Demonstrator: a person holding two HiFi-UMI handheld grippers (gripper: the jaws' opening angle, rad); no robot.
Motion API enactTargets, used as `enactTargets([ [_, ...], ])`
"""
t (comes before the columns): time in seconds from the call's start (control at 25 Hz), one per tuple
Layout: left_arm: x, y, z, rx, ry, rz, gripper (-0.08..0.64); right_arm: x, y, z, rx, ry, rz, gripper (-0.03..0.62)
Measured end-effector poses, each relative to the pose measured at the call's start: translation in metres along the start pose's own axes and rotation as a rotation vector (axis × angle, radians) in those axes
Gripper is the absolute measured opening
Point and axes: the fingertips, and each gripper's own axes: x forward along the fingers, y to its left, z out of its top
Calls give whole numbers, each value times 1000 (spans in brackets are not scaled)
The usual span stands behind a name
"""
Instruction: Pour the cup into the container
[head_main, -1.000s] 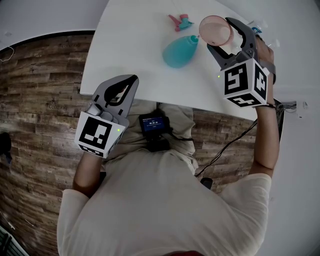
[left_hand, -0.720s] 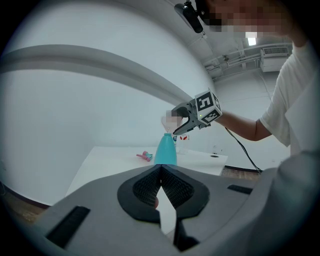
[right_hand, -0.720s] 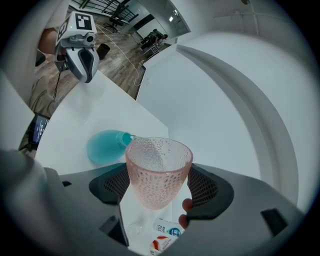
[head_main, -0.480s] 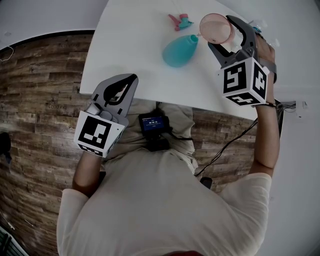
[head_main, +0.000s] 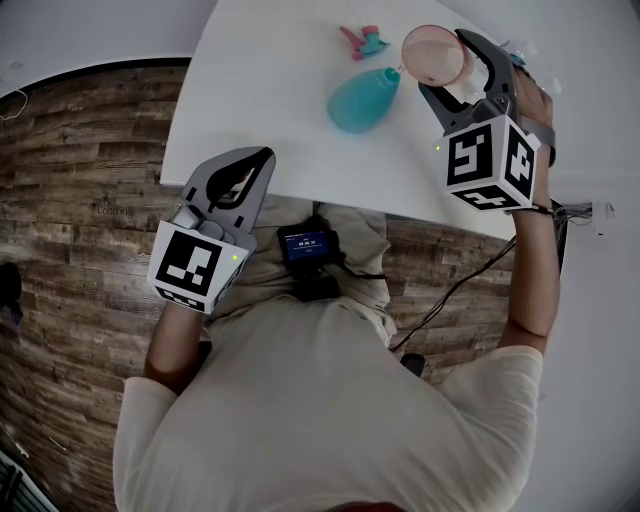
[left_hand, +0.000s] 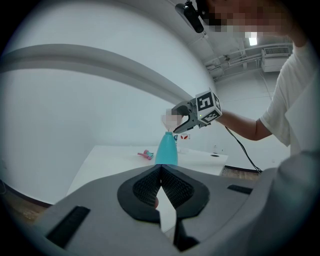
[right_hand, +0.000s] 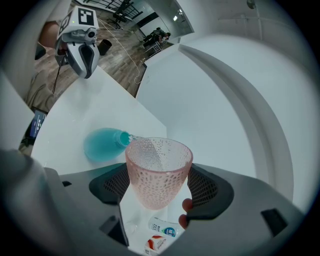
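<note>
A pink dimpled cup is held above the white table with my right gripper shut on its sides. The cup leans toward the open neck of a teal bottle that stands on the table. Its rim is right by the bottle's mouth, and a thin clear trickle seems to run between them. My left gripper hangs near the table's front edge. It is shut with nothing in it, and the tips meet. From there the teal bottle stands upright straight ahead.
A pink and teal spray cap lies on the table behind the bottle. Small labelled bottles lie under the right gripper. A black device with a screen sits at the person's waist. A cable trails off the table's right side over the wood floor.
</note>
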Motion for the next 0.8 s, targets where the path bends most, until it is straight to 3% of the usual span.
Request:
enactTargets([
  [0.8,-2,1,-1,-4,-1,3,12,-1,-1,2,-51,12,-27,360],
])
